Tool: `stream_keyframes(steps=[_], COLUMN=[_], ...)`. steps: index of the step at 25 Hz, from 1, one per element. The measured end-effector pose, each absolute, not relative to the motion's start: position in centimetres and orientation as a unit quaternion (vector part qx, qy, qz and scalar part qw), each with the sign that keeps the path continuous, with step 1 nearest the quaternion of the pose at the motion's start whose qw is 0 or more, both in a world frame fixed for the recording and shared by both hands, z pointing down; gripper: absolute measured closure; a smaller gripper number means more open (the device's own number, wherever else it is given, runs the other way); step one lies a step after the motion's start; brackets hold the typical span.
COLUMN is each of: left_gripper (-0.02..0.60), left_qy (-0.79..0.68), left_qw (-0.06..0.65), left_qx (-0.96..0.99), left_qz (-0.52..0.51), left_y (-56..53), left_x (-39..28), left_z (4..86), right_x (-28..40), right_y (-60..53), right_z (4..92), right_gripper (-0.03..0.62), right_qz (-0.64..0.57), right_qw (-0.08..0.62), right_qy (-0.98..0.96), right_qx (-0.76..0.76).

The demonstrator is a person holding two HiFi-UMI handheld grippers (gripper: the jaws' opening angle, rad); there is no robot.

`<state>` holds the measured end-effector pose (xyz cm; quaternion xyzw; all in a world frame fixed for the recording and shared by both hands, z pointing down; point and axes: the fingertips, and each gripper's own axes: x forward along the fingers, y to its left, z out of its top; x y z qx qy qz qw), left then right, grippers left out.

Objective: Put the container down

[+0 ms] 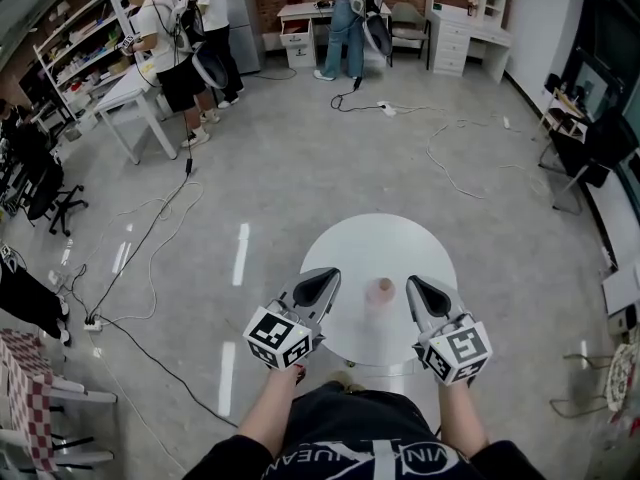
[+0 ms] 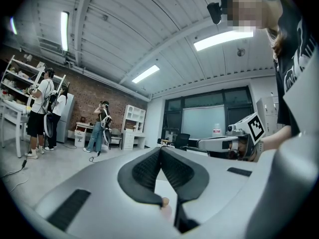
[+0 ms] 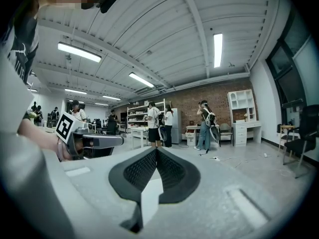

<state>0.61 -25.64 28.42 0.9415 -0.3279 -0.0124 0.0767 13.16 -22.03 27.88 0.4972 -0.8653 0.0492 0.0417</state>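
A small pale pink container (image 1: 380,290) stands upright on the round white table (image 1: 370,236), near its front edge. My left gripper (image 1: 329,274) hovers just left of it and my right gripper (image 1: 414,284) just right of it, both apart from it. In the left gripper view the jaws (image 2: 160,149) meet at the tips with nothing between them, and a pinkish bit shows low in the gap; I cannot tell what it is. The right gripper view shows its jaws (image 3: 156,149) closed tip to tip and empty. Each gripper view also shows the other gripper (image 2: 219,143) (image 3: 97,141).
Black cables (image 1: 150,238) and a white cable (image 1: 450,168) trail over the grey floor. People stand at a white table (image 1: 130,88) at the back left and at a desk (image 1: 320,13) at the back. Office chairs (image 1: 590,148) are at the right, a checked chair (image 1: 30,388) at the left.
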Motion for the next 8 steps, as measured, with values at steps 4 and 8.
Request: stream_keyframes(steps=[4,8], left_gripper=[0.568,0.568], left_qy=[-0.332,-0.337], left_qw=[0.077,0.077], left_qx=[0.94,0.938], left_qz=[-0.012,-0.011], left_y=[-25.55,-25.55], left_x=[0.18,-0.27], left_z=[28.48,28.55], right_x=[12.88,12.59], right_y=[-21.97,-21.96], right_z=[28.14,28.33], right_gripper=[0.588,0.588], right_qz=[0.053,0.056], right_qw=[0.043,0.045], right_qy=[-0.865,-0.866], right_qx=[0.496,0.494])
